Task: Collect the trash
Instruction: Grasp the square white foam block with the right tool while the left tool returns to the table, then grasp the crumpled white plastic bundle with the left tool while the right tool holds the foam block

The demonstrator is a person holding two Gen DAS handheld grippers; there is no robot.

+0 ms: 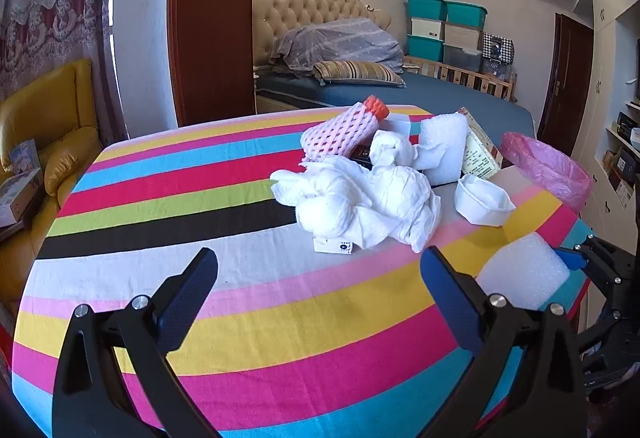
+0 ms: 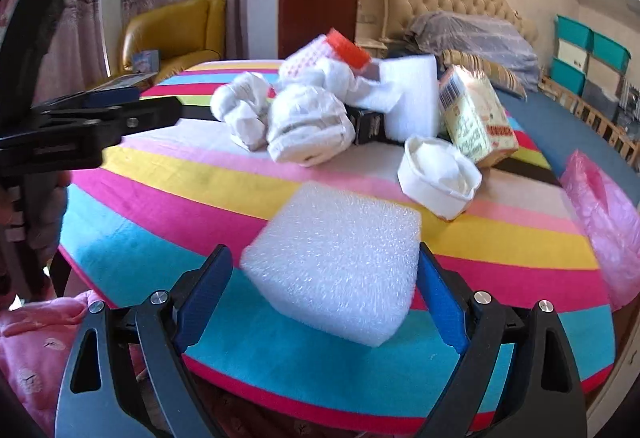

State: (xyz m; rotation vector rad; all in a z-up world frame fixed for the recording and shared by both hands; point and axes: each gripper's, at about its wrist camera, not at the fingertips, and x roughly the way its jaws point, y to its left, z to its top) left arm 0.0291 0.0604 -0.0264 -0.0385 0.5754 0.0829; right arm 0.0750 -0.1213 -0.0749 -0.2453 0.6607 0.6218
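We judged the collecting barely begun: nearly all the trash still lay heaped at the far side of the striped table (image 1: 168,197). Our right gripper (image 2: 324,278) had a white foam block (image 2: 336,262) between its fingers, one finger touching its right side and a gap on the left, so we could not tell whether it was gripped; the block hung over the near edge. Our left gripper (image 1: 320,286) stood wide and empty, near the pile.

Still left were crumpled tissues (image 1: 360,201), a pink net sleeve (image 1: 340,137) with an orange cap, a second foam block (image 1: 444,145), a carton (image 2: 476,117) and a paper cup (image 2: 440,173). The cup held crumpled paper. The pink bag (image 2: 604,213) hung open at the far right edge; we could not see inside it.
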